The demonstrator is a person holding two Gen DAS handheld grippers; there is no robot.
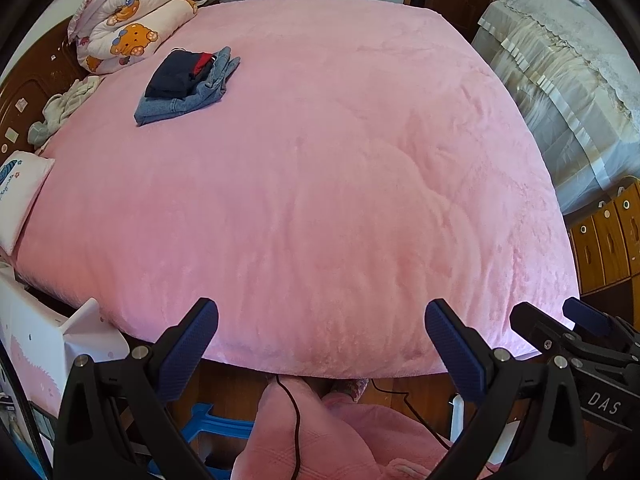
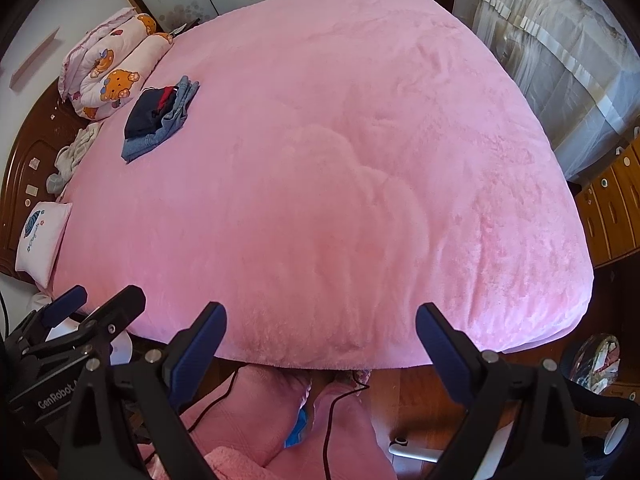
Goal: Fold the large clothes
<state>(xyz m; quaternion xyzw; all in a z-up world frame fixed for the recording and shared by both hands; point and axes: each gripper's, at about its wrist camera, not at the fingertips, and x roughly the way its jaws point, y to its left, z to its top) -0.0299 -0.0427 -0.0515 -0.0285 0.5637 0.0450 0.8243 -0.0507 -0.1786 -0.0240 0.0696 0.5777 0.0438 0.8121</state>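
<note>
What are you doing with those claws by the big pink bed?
A person holds a claw in each hand at the bed's near edge. The left claw and right claw are both open and hold nothing. Across the pink blanket, a dark top lies folded on folded jeans.

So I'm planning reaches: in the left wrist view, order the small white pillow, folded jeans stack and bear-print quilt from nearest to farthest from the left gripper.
1. Small white pillow, at the bed's left edge.
2. Folded jeans stack, farther up the bed, left.
3. Bear-print quilt, far left corner by the headboard.
</note>
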